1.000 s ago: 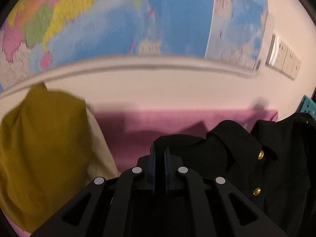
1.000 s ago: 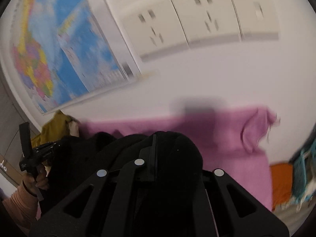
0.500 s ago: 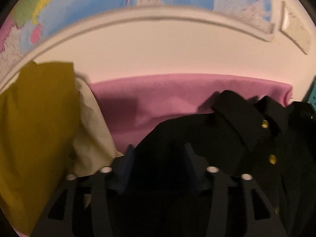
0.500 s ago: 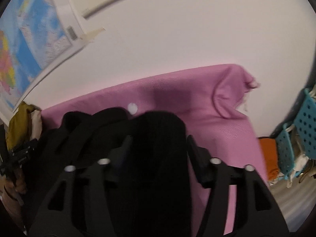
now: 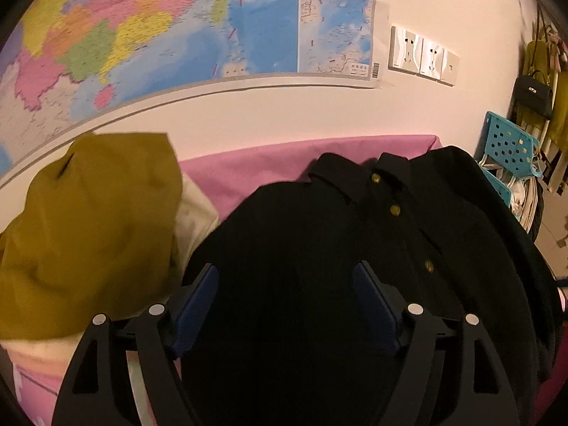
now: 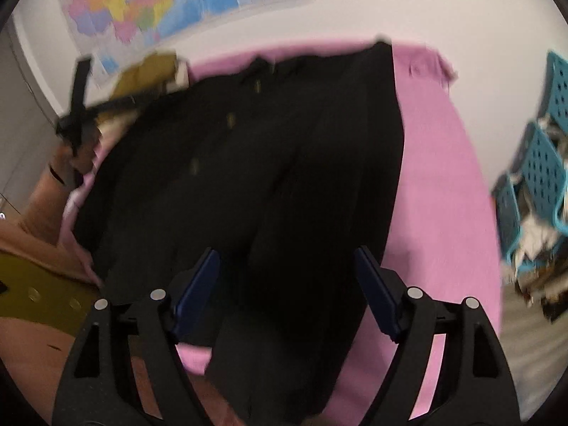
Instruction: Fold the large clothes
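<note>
A large black garment with a collar and gold buttons lies spread flat on the pink-covered table. It also shows in the right wrist view, lying lengthwise on the pink cloth. My left gripper is open and empty, above the garment's left part. My right gripper is open and empty, above the garment's near end. The left gripper also shows in the right wrist view, at the far left, blurred.
A mustard-yellow garment over a cream one is heaped at the table's left. A map and wall sockets are on the wall behind. Blue perforated baskets with clothes stand to the right.
Both grippers have let go of the black garment and opened. They have pulled back, and the garment now lies flat on the pink cloth.
</note>
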### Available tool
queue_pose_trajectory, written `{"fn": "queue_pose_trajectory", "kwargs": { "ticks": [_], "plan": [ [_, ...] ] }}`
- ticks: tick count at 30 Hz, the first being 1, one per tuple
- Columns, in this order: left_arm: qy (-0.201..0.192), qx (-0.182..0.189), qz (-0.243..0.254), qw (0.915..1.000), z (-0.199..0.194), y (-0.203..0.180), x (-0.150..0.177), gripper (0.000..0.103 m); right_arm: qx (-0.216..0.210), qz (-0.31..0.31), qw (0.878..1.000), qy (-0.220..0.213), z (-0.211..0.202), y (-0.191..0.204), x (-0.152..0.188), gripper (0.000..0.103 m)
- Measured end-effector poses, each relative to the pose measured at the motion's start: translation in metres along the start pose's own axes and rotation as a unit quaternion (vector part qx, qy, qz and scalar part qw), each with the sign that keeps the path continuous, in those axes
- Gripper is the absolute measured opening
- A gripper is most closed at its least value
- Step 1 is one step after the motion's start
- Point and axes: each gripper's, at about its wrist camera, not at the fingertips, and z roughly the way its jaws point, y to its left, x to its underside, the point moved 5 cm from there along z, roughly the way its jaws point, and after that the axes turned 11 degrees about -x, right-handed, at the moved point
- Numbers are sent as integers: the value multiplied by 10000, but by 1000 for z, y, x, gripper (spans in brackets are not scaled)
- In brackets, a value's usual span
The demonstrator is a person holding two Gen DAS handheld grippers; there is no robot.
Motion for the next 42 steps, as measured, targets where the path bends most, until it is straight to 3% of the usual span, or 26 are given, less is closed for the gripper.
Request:
{"fn": "queue_pose_trajectory", "kwargs": {
  "ticks": [1, 3, 4, 5, 8, 11, 12, 14, 18, 20, 22, 26, 28, 29, 31, 33, 34, 35, 37, 38, 40, 42],
  "plan": [
    [2, 10, -32, 10000, 5, -3, -4, 76, 95, 136, 9998, 64, 6, -4, 5, 49],
    [24, 30, -134, 9999, 8, -5, 3, 76, 101, 294, 9994, 122, 8, -12, 6, 28],
    [17, 2, -152, 9999, 5, -5, 5, 76, 28, 364, 9993, 17, 3, -14, 2, 8],
    [15, -44, -163, 9999, 7, -6, 5, 76, -20, 407, 9991, -124, -7, -17, -3, 4],
    [-31, -123, -213, 9997, -5, 6, 11, 76, 175, 457, 9953, -837, -66, -29, -32, 4],
    [-163, -248, -278, 9992, -21, 25, 16, 78, 668, 823, 9790, -1739, -130, -60, -54, 4],
    [-156, -329, -327, 9988, -24, 33, 20, 78, 753, 928, 9753, -1860, -139, -69, -56, 4],
    [-76, -396, -392, 9984, -27, 44, 31, 78, 762, 1088, 9726, -1906, -139, -84, -59, 4],
    [180, -563, -333, 9977, -27, 61, 61, 78, 819, 1364, 9779, -1355, -90, -110, -42, 9],
    [360, -445, -444, 9974, -27, 68, 76, 83, 845, 1543, 9777, -1143, -66, -121, -30, 13],
    [564, -203, -568, 9966, -26, 71, 90, 84, 716, 1741, 9764, -1058, -50, -130, -17, 33],
    [679, 275, -508, 9960, -31, 61, 115, 87, 482, 1743, 9759, -1221, -53, -124, -6, 51],
    [793, 293, -320, 9959, -25, 52, 126, 87, 543, 1608, 9771, -1284, -57, -120, 0, 65],
    [922, 247, -245, 9951, -18, 48, 132, 85, 550, 1558, 9778, -1289, -60, -118, 2, 66],
    [1050, 275, -271, 9937, -11, 44, 139, 75, 561, 1499, 9793, -1241, -61, -116, 10, 67],
    [913, 328, -203, 9951, -15, 38, 140, 45, 543, 1487, 9800, -1208, -63, -116, 18, 71],
    [910, 431, -250, 9946, -16, 36, 140, 15, 505, 1472, 9802, -1221, -64, -115, 23, 72],
    [934, 477, -335, 9939, -17, 35, 139, 8, 483, 1445, 9808, -1220, -64, -116, 25, 72],
    [873, 376, -485, 9943, -22, 40, 131, 7, 501, 1356, 9820, -1212, -63, -113, 30, 68],
    [781, 306, -634, 9945, -28, 48, 123, 6, 488, 1316, 9833, -1156, -60, -112, 32, 55],
    [548, 225, -735, 9955, -41, 61, 108, 5, 634, 1188, 9862, -967, -57, -111, 32, 7],
    [287, -182, -653, 9973, -57, 75, 87, 5, 669, 1189, 9852, -1039, -65, -114, 30, 5]
  ]
}}
